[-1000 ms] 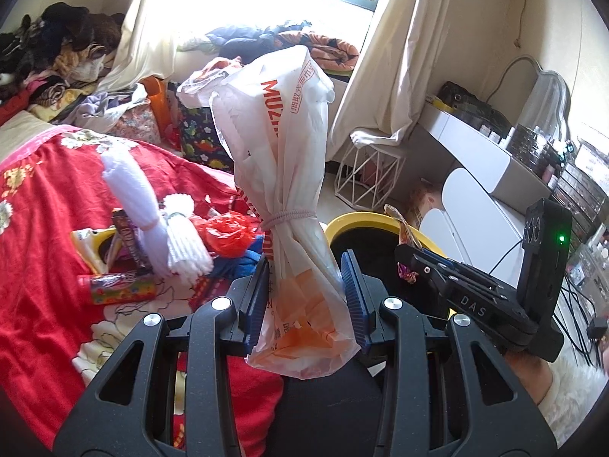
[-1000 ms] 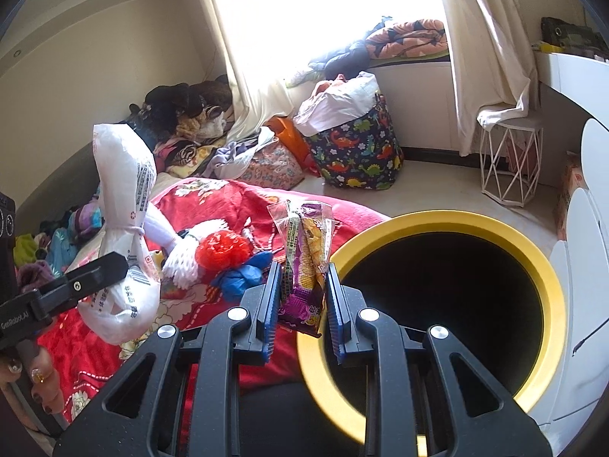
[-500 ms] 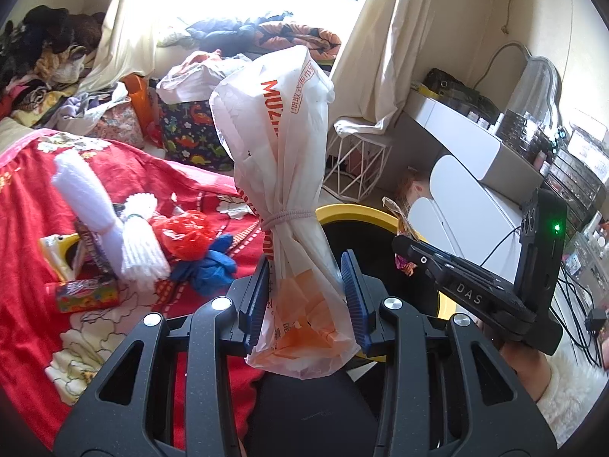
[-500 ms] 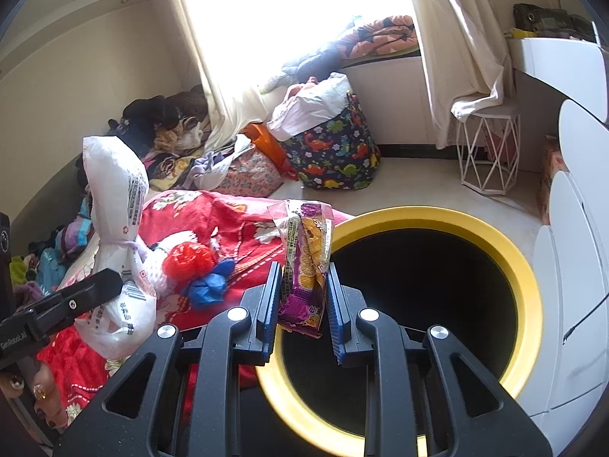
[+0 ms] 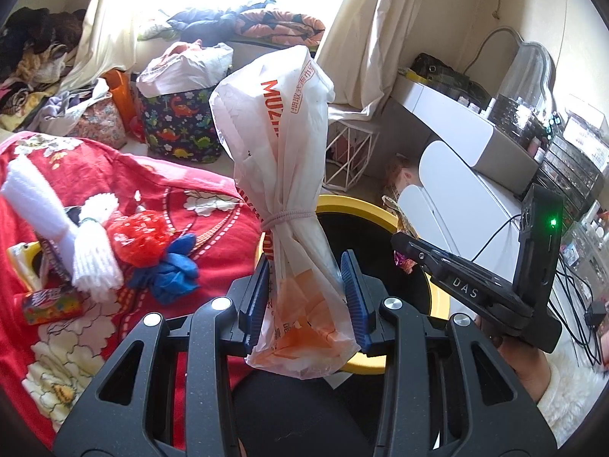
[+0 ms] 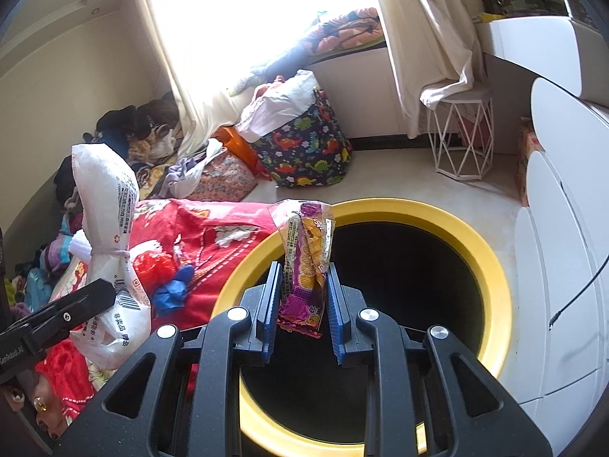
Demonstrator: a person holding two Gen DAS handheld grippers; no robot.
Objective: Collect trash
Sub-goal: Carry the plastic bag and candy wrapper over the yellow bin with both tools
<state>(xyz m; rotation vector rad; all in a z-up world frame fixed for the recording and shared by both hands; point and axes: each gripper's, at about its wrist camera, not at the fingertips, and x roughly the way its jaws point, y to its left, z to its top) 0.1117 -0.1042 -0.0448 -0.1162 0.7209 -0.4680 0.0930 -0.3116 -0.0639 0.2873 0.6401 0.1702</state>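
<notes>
Overhanging yellow bin rim (image 6: 491, 266): snack wrapper (image 6: 304, 266), clamped; tied bag (image 5: 289, 190) beside.

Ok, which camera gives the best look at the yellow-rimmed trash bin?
The right wrist view: the yellow-rimmed bin shows nearly its whole rim and dark inside, behind the snack wrapper. The left wrist view shows only pieces of rim, mostly blocked by the white plastic bag.

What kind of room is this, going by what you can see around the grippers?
Most likely a lived-in bedroom: a red floral bedspread, heaps of clothes by the curtained window, and a white dressing table with a mirror.
</notes>
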